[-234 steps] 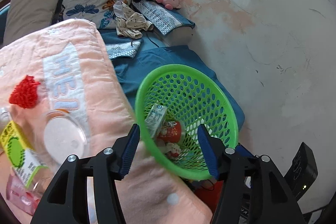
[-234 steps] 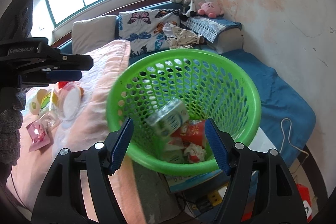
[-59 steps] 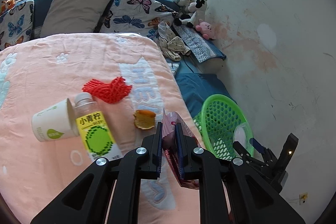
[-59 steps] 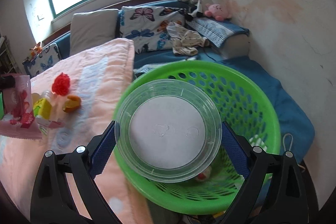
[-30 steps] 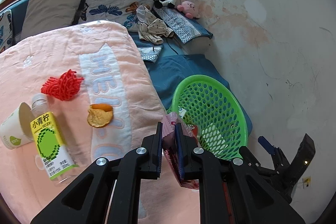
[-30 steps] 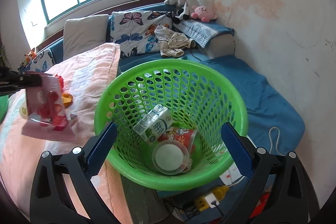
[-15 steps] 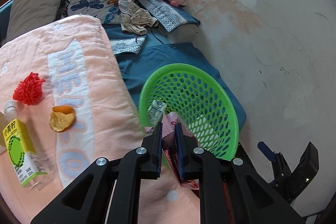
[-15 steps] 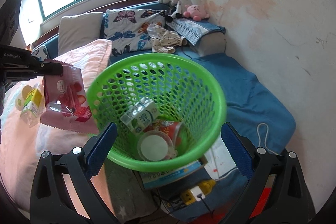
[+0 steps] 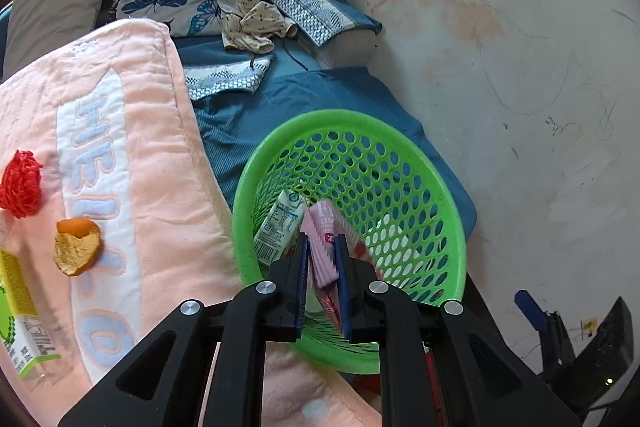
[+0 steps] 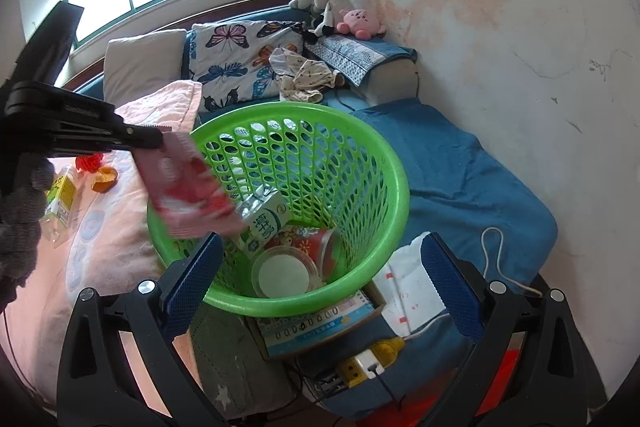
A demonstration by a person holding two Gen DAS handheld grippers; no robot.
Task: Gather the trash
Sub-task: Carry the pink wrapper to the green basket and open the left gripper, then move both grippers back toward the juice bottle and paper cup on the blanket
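A pink snack wrapper (image 9: 323, 247) is clamped between the closed jaws of the left gripper (image 9: 322, 281) and is held over the near rim of the green basket (image 9: 400, 131). The right gripper (image 10: 320, 277) is seen with its jaws spread wide and nothing between them, below the basket's front edge. Inside the basket a milk carton (image 10: 266, 217), a clear round lid (image 10: 284, 273) and a red cup (image 10: 316, 243) are found. An orange peel (image 9: 76, 247), a red mesh scrap (image 9: 20, 183) and a yellow-labelled bottle (image 9: 18, 323) are left on the pink blanket (image 9: 160, 187).
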